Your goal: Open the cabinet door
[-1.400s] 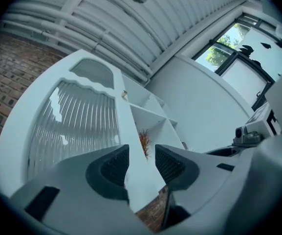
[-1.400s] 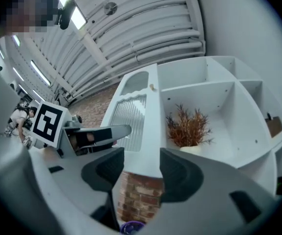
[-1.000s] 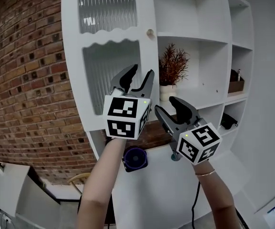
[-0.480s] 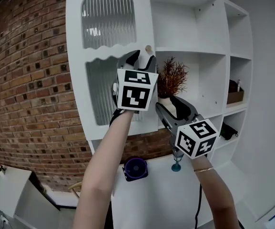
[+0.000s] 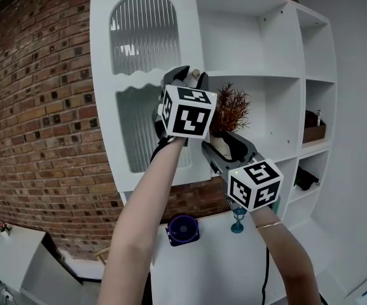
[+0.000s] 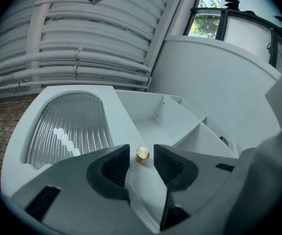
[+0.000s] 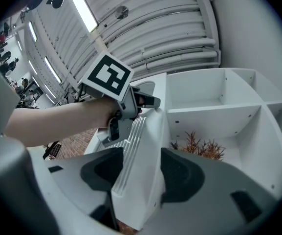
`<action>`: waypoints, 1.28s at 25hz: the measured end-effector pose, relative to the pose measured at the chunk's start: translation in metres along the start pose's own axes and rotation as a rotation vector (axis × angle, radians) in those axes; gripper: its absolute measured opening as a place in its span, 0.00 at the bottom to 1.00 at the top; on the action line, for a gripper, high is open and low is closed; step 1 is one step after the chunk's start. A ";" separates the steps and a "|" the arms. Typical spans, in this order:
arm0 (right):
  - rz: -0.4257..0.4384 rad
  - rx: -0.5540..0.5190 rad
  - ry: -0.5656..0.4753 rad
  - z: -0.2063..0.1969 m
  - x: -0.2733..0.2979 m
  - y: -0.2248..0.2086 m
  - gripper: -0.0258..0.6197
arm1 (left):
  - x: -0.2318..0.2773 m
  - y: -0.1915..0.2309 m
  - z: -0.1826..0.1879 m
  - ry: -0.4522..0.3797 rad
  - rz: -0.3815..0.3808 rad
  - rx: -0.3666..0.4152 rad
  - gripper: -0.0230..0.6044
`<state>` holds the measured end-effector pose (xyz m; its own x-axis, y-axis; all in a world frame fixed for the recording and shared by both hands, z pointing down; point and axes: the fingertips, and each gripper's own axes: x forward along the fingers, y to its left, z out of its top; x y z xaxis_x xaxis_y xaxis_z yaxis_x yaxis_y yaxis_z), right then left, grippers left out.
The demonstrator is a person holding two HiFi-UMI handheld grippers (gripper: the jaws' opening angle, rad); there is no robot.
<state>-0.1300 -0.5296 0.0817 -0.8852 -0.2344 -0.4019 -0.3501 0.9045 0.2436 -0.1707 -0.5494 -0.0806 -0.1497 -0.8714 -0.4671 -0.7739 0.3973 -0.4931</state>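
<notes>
The white cabinet door (image 5: 103, 107) has two ribbed glass panes and a small brass knob (image 5: 196, 74) on its right edge. My left gripper (image 5: 188, 76) is raised to that knob. In the left gripper view the knob (image 6: 142, 153) sits between the two black pads of the left gripper (image 6: 141, 159), with a gap on each side; the jaws are closing. My right gripper (image 5: 220, 146) is lower, at the door's bottom right corner. In the right gripper view the door's edge (image 7: 148, 141) stands between the wide jaws of the right gripper (image 7: 140, 169); I see no firm press.
Open white shelves (image 5: 259, 75) lie right of the door, with a dried plant in a white pot (image 5: 233, 103) and dark items (image 5: 315, 116) further right. A purple object (image 5: 183, 229) and a teal glass (image 5: 237, 221) stand on the counter. A brick wall (image 5: 37, 119) runs along the left.
My left gripper has risen from below the knob up to it and rolled, so the knob now lies between its jaws. The right gripper rose slightly toward the door's lower corner.
</notes>
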 end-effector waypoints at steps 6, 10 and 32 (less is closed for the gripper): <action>-0.002 0.009 0.004 -0.003 0.003 -0.001 0.40 | 0.012 -0.003 -0.007 0.049 0.034 0.076 0.26; -0.006 0.008 0.011 -0.006 0.003 -0.005 0.40 | 0.015 0.003 -0.009 0.053 0.091 0.091 0.19; 0.125 0.215 0.074 -0.044 0.021 0.001 0.45 | -0.015 -0.003 0.016 -0.020 0.044 0.055 0.16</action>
<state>-0.1626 -0.5491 0.1126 -0.9402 -0.1345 -0.3131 -0.1706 0.9811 0.0910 -0.1563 -0.5328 -0.0833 -0.1707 -0.8469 -0.5036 -0.7320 0.4511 -0.5106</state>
